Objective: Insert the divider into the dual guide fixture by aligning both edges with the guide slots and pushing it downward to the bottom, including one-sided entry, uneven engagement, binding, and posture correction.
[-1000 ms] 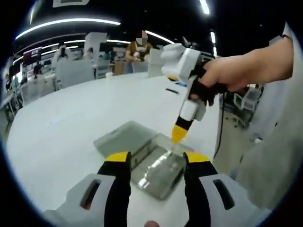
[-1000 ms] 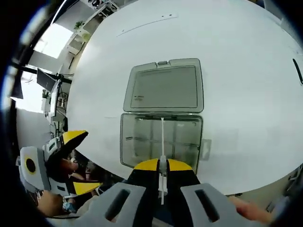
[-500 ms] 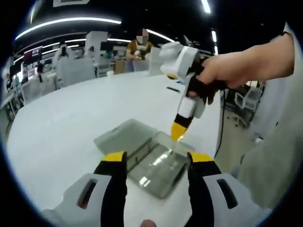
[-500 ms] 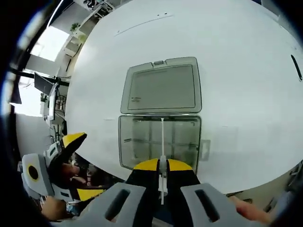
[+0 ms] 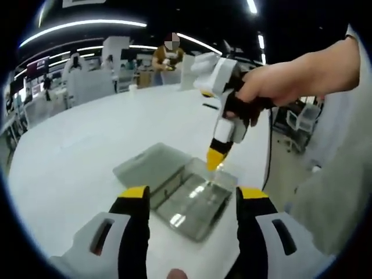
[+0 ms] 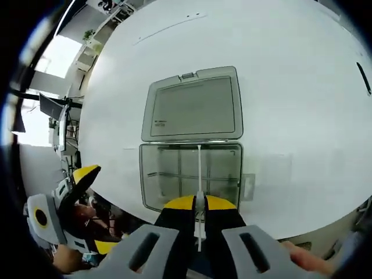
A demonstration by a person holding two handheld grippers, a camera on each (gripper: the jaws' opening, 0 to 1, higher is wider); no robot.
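Note:
A clear plastic compartment box (image 6: 192, 177) lies on the white table (image 6: 290, 87) with its lid (image 6: 195, 107) folded open flat behind it. My right gripper (image 6: 199, 203) is shut on a thin translucent divider (image 6: 199, 174) and holds it edge-on above the box. In the left gripper view the right gripper (image 5: 215, 158) points down at the far right side of the box (image 5: 189, 197), held by a person's hand (image 5: 273, 87). My left gripper (image 5: 192, 195) stands open with nothing between its jaws, just in front of the box. It also shows at the lower left of the right gripper view (image 6: 81, 209).
The table's edge (image 5: 256, 192) runs close along the box's right side. A dark cable (image 5: 269, 157) hangs off that side. Chairs, desks and people (image 5: 168, 55) stand beyond the far end of the table.
The right gripper with the divider has lifted slightly, so the box looks smaller below it. My left gripper's jaws have spread a little wider.

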